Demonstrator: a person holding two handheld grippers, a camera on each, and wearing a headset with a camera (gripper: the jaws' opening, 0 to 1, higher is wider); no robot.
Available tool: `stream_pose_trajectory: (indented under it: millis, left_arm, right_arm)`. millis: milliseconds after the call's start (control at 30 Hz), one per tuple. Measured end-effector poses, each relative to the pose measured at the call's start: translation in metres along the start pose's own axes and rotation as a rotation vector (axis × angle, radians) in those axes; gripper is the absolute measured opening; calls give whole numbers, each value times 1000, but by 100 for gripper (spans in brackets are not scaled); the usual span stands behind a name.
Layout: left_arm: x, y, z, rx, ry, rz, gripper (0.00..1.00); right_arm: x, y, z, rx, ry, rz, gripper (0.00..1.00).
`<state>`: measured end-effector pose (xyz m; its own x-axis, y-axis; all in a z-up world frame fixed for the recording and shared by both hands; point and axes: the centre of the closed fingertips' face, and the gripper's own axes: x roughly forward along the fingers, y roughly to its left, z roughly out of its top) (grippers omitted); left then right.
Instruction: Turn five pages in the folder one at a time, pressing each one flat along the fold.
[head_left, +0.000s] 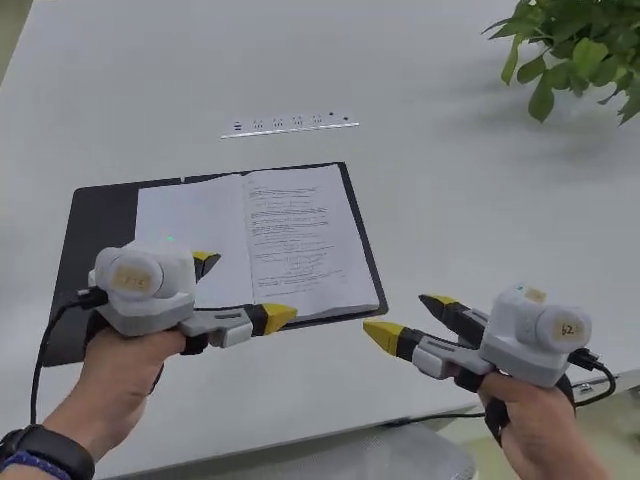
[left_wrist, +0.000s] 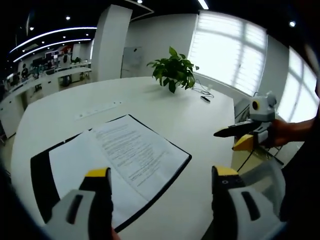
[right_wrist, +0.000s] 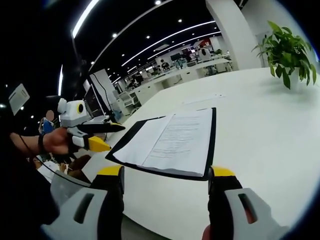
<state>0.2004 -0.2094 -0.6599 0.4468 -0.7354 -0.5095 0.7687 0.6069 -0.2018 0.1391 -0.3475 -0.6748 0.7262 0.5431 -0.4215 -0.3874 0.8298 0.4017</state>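
Folder (head_left: 300, 230) lies open on white surface (head_left: 450, 200); left claw (head_left: 243, 287) wide, empty, at its near edge; right claw (head_left: 407, 315) wide, empty, beside it.

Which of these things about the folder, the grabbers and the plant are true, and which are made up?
1. The folder lies open on the table. True.
2. The left gripper is pinching a page. False: its jaws are open with nothing between them.
3. A green plant stands at the far right of the table. True.
4. The right gripper is pressing on the printed page. False: it is held to the right of the folder, jaws open, not touching the paper.
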Motion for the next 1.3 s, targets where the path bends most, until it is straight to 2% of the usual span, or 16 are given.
stream_pose_trajectory:
  millis: [100,233,467,567,700,800,967,1133,1300]
  left_arm:
    - [11,-3,2,4,2,-8,81]
    - [34,-14,8,10,0,-34,82]
    - [75,-23,12,59,25,-51,81]
    - [97,-22,7,100,52,-62,80]
    - [114,-21,0,95,73,-68,79]
    - [131,-14,-10,84,94,-59,79]
    - [143,-7,-21,98,143,-24,77]
    - [152,-2,-27,101,163,6,79]
    - [156,-3,-32,136,189,15,79]
  right_arm:
    - [-1,-2,-2,8,5,0,67]
    - [0,-6,-8,11,24,-5,66]
    - [2,-7,-8,22,34,2,65]
    - [4,-8,-8,24,39,7,65]
    - [4,-9,-10,29,48,6,64]
    - [5,-11,-11,35,55,7,64]
    - [4,-13,-14,43,68,8,64]
    - [5,-17,-14,56,71,2,63]
    - [4,-19,-13,64,70,-5,63]
